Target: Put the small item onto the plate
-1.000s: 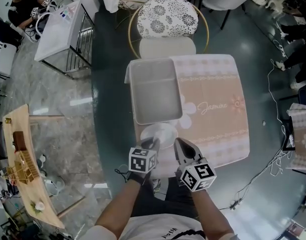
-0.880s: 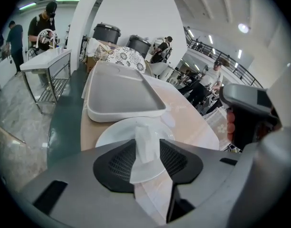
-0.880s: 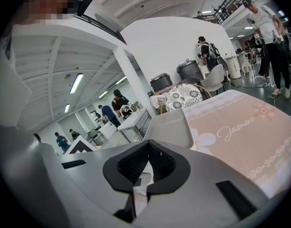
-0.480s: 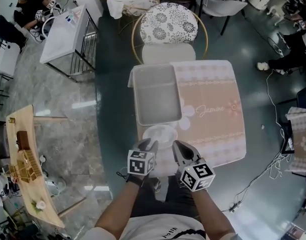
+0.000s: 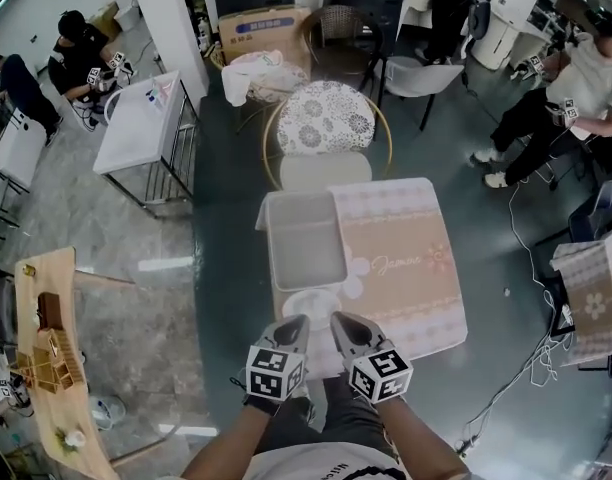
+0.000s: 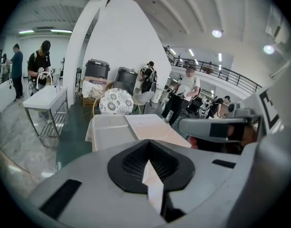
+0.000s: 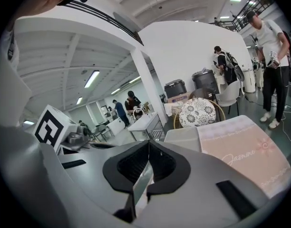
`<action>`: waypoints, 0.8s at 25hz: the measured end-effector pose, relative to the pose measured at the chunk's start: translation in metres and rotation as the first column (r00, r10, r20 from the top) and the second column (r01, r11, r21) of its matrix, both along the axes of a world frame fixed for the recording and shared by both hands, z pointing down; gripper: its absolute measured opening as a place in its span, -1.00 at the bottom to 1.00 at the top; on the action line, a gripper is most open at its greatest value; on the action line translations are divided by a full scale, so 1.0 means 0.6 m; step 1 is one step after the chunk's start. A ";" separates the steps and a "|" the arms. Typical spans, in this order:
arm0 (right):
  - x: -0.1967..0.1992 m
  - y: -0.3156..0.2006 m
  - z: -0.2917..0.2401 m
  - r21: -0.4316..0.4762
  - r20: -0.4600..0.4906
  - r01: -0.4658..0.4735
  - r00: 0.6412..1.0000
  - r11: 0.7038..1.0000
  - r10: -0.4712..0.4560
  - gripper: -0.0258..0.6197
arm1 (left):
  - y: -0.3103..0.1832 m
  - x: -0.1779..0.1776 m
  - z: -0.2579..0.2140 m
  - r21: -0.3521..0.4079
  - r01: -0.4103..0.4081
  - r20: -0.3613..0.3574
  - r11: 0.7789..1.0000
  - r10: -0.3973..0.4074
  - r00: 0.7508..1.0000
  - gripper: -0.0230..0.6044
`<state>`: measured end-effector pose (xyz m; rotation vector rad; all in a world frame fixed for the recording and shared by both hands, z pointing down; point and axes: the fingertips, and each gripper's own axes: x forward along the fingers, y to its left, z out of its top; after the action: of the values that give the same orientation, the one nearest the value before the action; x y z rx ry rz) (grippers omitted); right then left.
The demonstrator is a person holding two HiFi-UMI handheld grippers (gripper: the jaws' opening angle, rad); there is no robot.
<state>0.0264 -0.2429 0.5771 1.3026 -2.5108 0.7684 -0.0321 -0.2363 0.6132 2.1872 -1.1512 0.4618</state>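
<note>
While I'm hovering both, left tongs (image 5: 294, 322) and right tongs (image 5: 338, 320) are pressing together, empty. Plate (image 5: 311, 305) is sitting just ahead of their tips.

- A grey tray (image 5: 304, 240) was laid just left of the pink cloth (image 5: 396, 258), touching it.
- A patterned round chair (image 5: 324, 118) was set just beyond the pink cloth.
- A white table (image 5: 136, 123) was placed well left of the pink cloth.

My worktop (image 5: 438, 313) lies under a pink patterned cloth (image 5: 391, 243). A grey tray (image 5: 304, 240) sits on its left part, and a white plate (image 5: 311, 305) rests just beside the tray's near end, close to me.
</note>
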 end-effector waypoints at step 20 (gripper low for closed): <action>-0.039 0.032 -0.207 0.193 0.020 0.011 1.000 0.981 -0.015 -0.88 | 0.039 0.000 -0.283 0.328 0.022 -0.094 0.944 0.010 0.996 -0.91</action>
<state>0.0031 -0.2237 0.4527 1.3409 -2.6636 0.5498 -0.0320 -0.2132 0.4433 2.4581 -1.2557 0.1673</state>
